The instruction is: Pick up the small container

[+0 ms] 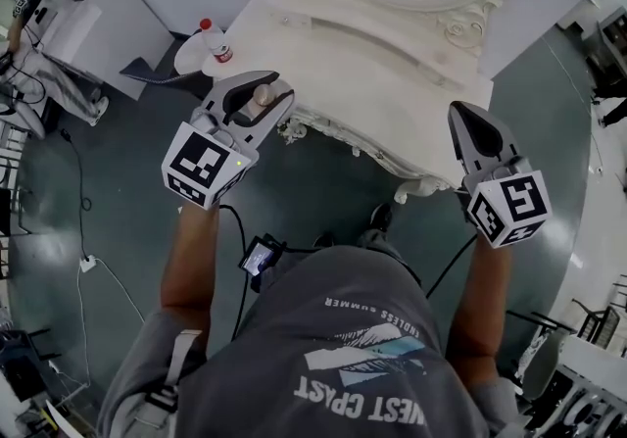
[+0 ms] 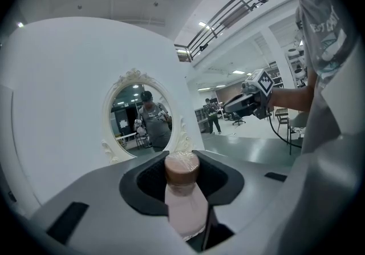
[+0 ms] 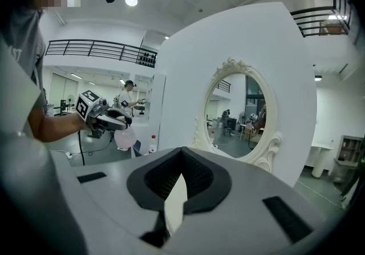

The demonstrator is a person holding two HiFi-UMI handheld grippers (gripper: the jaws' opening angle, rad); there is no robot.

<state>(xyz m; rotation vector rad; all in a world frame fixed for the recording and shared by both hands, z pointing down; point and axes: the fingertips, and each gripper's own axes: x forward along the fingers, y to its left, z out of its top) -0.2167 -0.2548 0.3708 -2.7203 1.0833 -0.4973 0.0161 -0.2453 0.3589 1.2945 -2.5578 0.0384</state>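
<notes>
Item: small container (image 2: 186, 205), a pale pink plastic bottle with a brown cap under clear film. Location: between the jaws of the left gripper (image 1: 260, 93), over the near left corner of the white carved dressing table (image 1: 392, 83); the right gripper view shows it aloft, clear of any surface. Hold: jaws clenched on the neck and shoulder just below the cap, cap poking out past the tips. Handling, by judgement: light, thin-walled and somewhat yielding, so a hard squeeze could dent it. The smooth plastic and film look slippery, and the ledge under the cap is the safest purchase. The body hangs low and may swing. Right gripper (image 1: 462, 113): jaws together, nothing between them, over the table's near right edge. Nearby: clear water bottle with red cap (image 1: 214, 42), far left.
</notes>
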